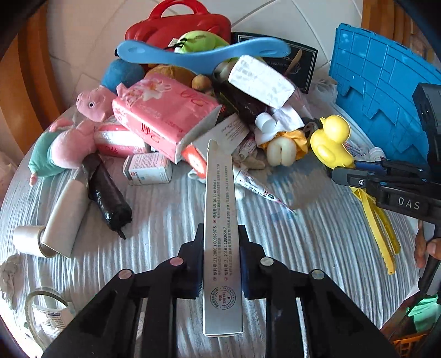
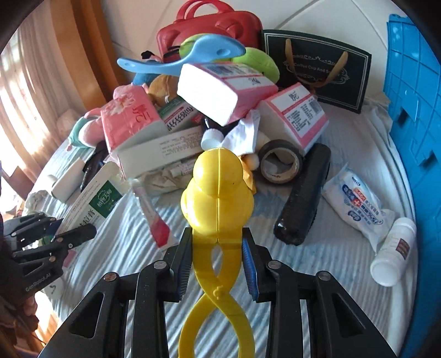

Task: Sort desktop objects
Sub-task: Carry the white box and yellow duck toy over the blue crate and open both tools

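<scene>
Desktop objects heaped on a striped grey-white cloth [image 1: 171,220], catalogued by view.

Left wrist view:
- Left gripper [image 1: 220,247]: jaws closed on a long silver carton [image 1: 222,220] (printed in small text), which it holds by its narrow sides, the far end pointing toward the heap.
- Right gripper [image 1: 355,176]: enters from the right edge, clamped on the yellow duck tongs [image 1: 332,141], whose yellow handles trail below it.
- Heap: pink tissue pack [image 1: 162,115] leaning across the middle; pink pig plush [image 1: 91,103] to its left; blue spoon-shaped piece [image 1: 204,53] on top; red case [image 1: 179,24] behind.
- In front of the heap, on the cloth: black roll [image 1: 109,192], white roll [image 1: 64,217] beside it, small white-and-red box [image 1: 147,168].
- Blue crate [image 1: 383,91] upright at the right.

Right wrist view:
- Right gripper [image 2: 217,247]: blue pads pressed against the yellow duck tongs [image 2: 217,190] just below the duck's body, the crossed handles running back between the fingers.
- Left gripper [image 2: 74,236]: at the left edge, gripping the carton, its green-and-white face [image 2: 96,201] showing here.
- Right of the duck: tape roll [image 2: 281,165], black roll [image 2: 306,195], white wipes packet [image 2: 358,203], white bottle [image 2: 394,250] lying on its side.
- Dark gift bag [image 2: 317,68] behind the heap, beside the red case [image 2: 217,30].
</scene>
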A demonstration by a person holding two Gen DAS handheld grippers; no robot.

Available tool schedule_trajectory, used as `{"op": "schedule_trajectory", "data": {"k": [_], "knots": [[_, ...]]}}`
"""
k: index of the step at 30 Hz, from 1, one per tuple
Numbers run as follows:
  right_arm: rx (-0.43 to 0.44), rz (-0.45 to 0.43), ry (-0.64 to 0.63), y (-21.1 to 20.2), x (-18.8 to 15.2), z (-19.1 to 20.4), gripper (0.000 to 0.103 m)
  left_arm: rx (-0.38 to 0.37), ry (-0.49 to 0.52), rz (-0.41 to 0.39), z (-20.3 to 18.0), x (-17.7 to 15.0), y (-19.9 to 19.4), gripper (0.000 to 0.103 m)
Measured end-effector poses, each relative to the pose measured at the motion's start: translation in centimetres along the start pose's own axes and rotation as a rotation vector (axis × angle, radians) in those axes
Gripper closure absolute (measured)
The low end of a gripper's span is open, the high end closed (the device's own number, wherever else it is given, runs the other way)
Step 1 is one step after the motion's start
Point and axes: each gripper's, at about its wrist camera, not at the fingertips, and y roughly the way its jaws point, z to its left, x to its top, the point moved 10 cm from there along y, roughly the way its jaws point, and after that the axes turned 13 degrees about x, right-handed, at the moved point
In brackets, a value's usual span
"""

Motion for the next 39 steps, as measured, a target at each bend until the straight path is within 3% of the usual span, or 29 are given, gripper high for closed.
{"op": "schedule_trajectory", "data": {"k": [12,22,29,39], "knots": [[-0.030,-0.188,0.014,-7.0,5.9,4.5,0.071,-0.052,0.082,-0.193,0.0,8.1,-6.7,0.083],[-0.151,-0.455,0.021,-19.0,10.6,7.7,0.071,-0.121,0.219,-0.387,-3.4,15.9,-12.7,0.083],[-0.320,-0.634,0.026,-28.6,11.8,7.7,0.071,-0.243,0.309,-0.545,-9.6,21.1,-18.9,0.083],[-0.501,-0.826,0.078,-43.3,11.0,1.6,0.070,-0.386,0.414,-0.681,-23.4,25.6,-27.0,0.083]]}}
